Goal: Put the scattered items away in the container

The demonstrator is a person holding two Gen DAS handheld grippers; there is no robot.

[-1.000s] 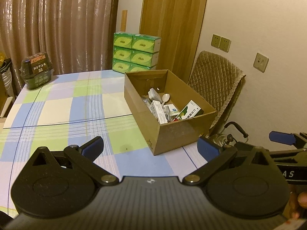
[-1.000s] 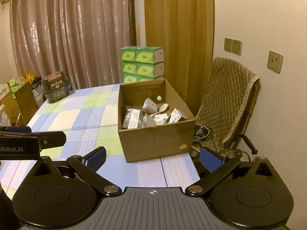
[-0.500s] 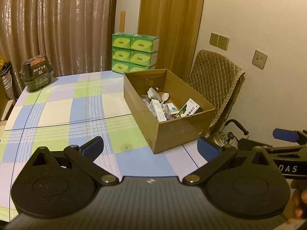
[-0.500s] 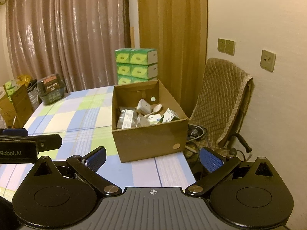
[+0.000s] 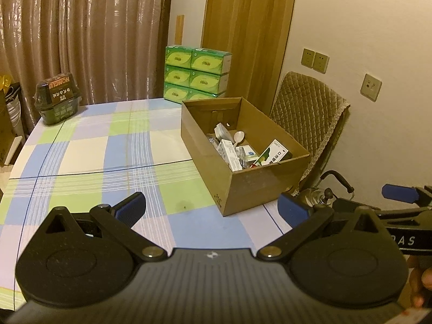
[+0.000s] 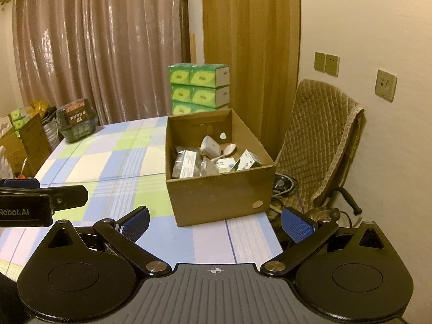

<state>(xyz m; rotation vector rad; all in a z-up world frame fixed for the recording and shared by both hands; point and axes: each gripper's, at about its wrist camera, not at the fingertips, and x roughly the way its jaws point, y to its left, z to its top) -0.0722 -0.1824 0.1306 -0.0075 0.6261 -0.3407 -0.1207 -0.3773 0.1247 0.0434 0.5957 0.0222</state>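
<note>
An open cardboard box (image 5: 259, 186) (image 6: 216, 194) stands on the checked tablecloth (image 5: 108, 156) (image 6: 113, 162) near the table's right edge. Inside it lie small medicine boxes (image 5: 272, 154) (image 6: 247, 160), a white spoon (image 5: 239, 136) (image 6: 228, 149), a white case (image 6: 209, 143) and foil packets. My left gripper (image 5: 212, 208) hangs open over the near part of the table, short of the box, nothing between its fingers. My right gripper (image 6: 216, 221) is open too, nothing in it, below and in front of the box.
A dark green basket with a packet (image 5: 58, 98) (image 6: 78, 121) sits at the table's far left corner. Green tissue boxes (image 5: 197, 73) (image 6: 198, 89) are stacked behind the table. A quilted chair (image 5: 305, 118) (image 6: 318, 140) and a kettle (image 5: 318, 194) stand right of it.
Both grippers have drawn back and risen a little, so the box looks smaller and farther. Both stay open and nothing has been picked up.
</note>
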